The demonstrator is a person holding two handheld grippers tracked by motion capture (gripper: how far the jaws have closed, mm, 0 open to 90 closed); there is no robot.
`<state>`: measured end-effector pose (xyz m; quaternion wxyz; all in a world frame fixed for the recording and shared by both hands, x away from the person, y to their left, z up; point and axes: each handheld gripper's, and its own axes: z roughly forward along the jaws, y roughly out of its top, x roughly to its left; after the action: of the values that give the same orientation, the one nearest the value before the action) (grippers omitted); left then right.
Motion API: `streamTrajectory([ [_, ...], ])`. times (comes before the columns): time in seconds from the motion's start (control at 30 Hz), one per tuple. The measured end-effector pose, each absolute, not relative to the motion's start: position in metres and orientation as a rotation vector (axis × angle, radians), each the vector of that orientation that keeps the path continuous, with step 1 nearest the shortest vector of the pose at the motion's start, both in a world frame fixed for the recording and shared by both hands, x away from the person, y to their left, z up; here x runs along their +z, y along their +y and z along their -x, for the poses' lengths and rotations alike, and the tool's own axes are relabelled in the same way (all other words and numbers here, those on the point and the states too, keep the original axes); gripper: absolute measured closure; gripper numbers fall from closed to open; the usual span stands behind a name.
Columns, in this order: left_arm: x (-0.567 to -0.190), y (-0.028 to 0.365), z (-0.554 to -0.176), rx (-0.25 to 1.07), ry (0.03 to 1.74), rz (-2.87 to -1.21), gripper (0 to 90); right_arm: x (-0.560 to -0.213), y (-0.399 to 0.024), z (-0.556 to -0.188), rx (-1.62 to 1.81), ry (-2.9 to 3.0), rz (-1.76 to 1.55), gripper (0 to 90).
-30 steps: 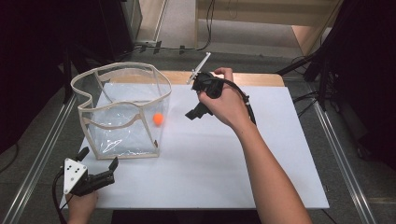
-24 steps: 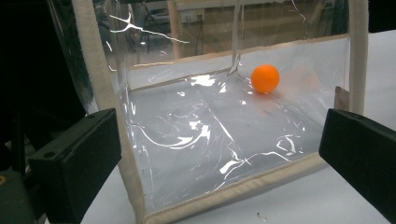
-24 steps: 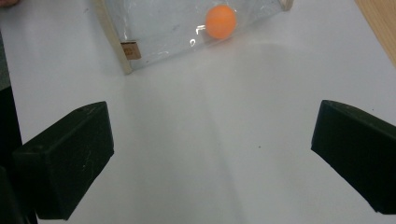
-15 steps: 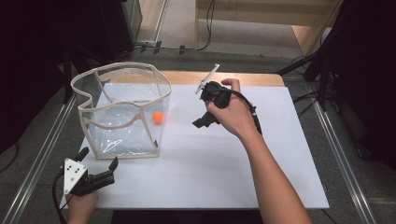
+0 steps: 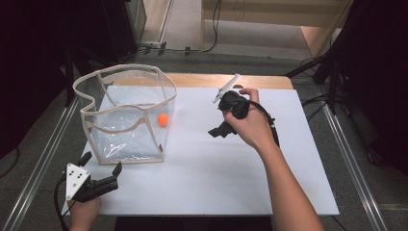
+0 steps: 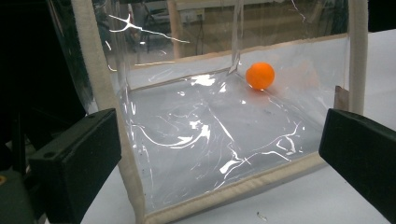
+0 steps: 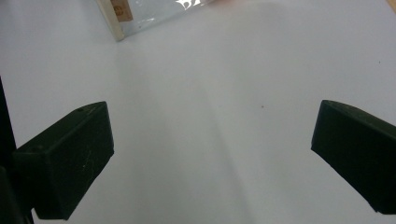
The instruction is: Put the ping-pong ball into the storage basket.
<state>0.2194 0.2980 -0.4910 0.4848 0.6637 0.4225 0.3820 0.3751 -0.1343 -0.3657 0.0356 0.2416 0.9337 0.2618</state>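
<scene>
- Since the earlier frames the right gripper [image 5: 217, 131] has drawn back from the clear bag [image 5: 126, 115] toward the right and toward the person's side, while the left gripper [image 5: 100, 169] has stayed in its place just before the bag's near bottom edge.
- The orange ball [image 5: 163, 119] lies inside the clear bag, on its floor, close to the right wall and the far right corner; in the left gripper view the ball [image 6: 260, 75] sits behind the transparent front wall [image 6: 210, 135], up and to the right.
- The right gripper is released: its two black jaws stand wide apart in the right gripper view, with nothing between them but the white table sheet [image 7: 219, 107]. Its jaws point down and to the left, toward the bag's near right corner [image 7: 119, 18].
- The left gripper is also released, jaws wide apart, holding nothing, and it faces the bag's front wall.
- The bag stands upright and its cream-trimmed rim [image 5: 120, 72] is open to the top.
- The relation that matters: the ball lies to the left of the right gripper, behind the bag's right wall, so it can be reached only from above through the open top.
- By my judgement the right hand [image 5: 250, 127] is the nearer one to the ball; the left gripper is near the bag's front left part, with the whole wall between.
</scene>
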Motion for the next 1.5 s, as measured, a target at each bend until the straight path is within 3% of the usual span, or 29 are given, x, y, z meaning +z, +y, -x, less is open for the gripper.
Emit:
streamTrajectory([
  [1.5, -0.491, 0.298, -0.220, 0.933, 1.032, -1.620, 0.0, -0.410, -0.216, -0.312, 0.934, 2.720, -0.897, 0.0],
])
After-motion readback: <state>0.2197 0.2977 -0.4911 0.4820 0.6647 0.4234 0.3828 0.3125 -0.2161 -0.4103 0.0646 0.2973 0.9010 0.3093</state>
